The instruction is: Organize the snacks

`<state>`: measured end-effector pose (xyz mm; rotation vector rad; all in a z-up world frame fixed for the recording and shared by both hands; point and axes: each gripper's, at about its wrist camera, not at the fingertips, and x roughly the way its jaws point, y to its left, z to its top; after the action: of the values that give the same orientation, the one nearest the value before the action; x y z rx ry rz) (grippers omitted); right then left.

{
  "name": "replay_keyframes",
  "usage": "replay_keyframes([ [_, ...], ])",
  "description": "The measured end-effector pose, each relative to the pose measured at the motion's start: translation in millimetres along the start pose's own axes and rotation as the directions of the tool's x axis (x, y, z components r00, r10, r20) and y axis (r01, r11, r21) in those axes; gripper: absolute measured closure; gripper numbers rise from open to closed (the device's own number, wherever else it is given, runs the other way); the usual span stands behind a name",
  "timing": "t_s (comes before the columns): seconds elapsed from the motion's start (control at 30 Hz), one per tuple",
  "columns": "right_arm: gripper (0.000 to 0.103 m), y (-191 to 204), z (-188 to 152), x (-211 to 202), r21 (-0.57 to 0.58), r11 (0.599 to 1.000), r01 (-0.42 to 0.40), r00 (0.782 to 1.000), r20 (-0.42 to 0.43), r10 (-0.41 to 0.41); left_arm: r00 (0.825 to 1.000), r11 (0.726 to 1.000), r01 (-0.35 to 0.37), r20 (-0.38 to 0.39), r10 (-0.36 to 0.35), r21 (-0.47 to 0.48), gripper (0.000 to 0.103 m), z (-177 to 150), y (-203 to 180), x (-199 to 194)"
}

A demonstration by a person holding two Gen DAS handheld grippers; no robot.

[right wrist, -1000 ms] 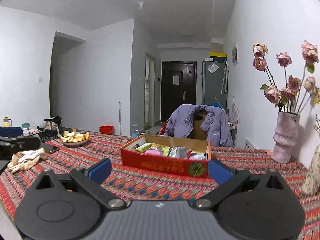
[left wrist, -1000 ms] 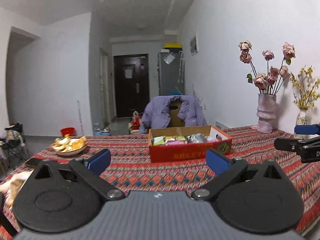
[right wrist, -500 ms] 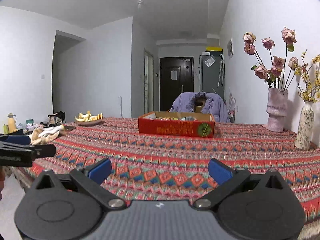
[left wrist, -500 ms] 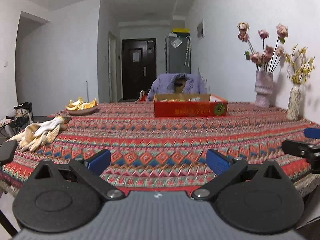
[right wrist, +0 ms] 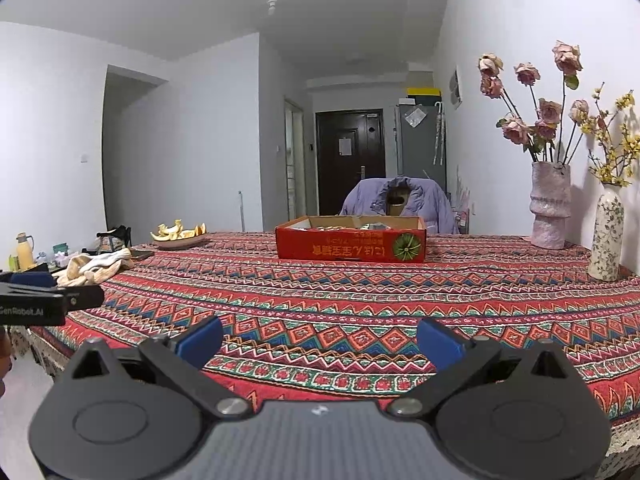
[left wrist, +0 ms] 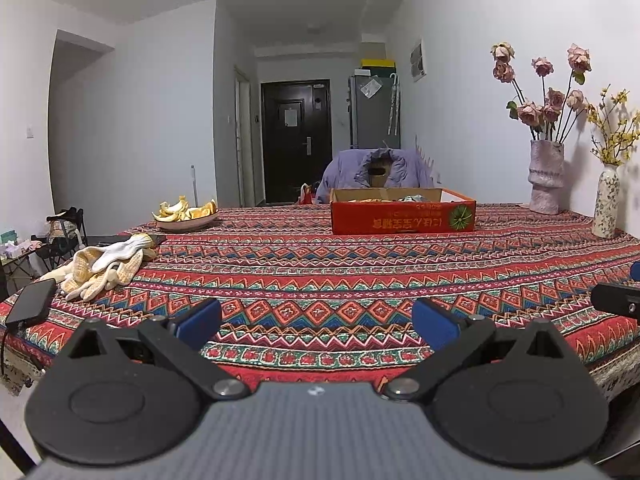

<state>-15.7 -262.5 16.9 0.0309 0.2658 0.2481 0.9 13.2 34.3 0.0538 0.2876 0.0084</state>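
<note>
A red cardboard box (left wrist: pixel 403 217) (right wrist: pixel 351 244) holding snack packets stands far across the patterned tablecloth (left wrist: pixel 320 276) (right wrist: pixel 360 304); only the tops of the packets show over its rim. My left gripper (left wrist: pixel 316 322) hovers open at the table's near edge, nothing between its blue pads. My right gripper (right wrist: pixel 319 340) is open too, low over the near edge, empty. Each gripper shows at the side of the other's view.
A plate of orange peels (left wrist: pixel 186 216) (right wrist: pixel 179 236) sits at far left. White gloves (left wrist: pixel 106 266) (right wrist: pixel 94 266) and a black phone (left wrist: pixel 30 306) lie at the left edge. Two vases with flowers (left wrist: pixel 546 178) (right wrist: pixel 606 236) stand on the right. A chair with a purple jacket (left wrist: pixel 378 170) is behind the box.
Both grippers have pulled back from near the box to the table's near edge and dropped lower; the box now looks far away. Both stay open.
</note>
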Motion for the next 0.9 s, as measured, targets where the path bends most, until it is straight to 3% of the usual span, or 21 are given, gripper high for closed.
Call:
replay_keyframes([
  [0.9, 0.0, 2.0, -3.9, -0.4, -0.025, 0.999, 0.045, 0.999, -0.001, -0.045, 1.0, 1.0, 0.002, 0.002, -0.002, -0.005, 0.0, 0.2, 1.4, -2.0],
])
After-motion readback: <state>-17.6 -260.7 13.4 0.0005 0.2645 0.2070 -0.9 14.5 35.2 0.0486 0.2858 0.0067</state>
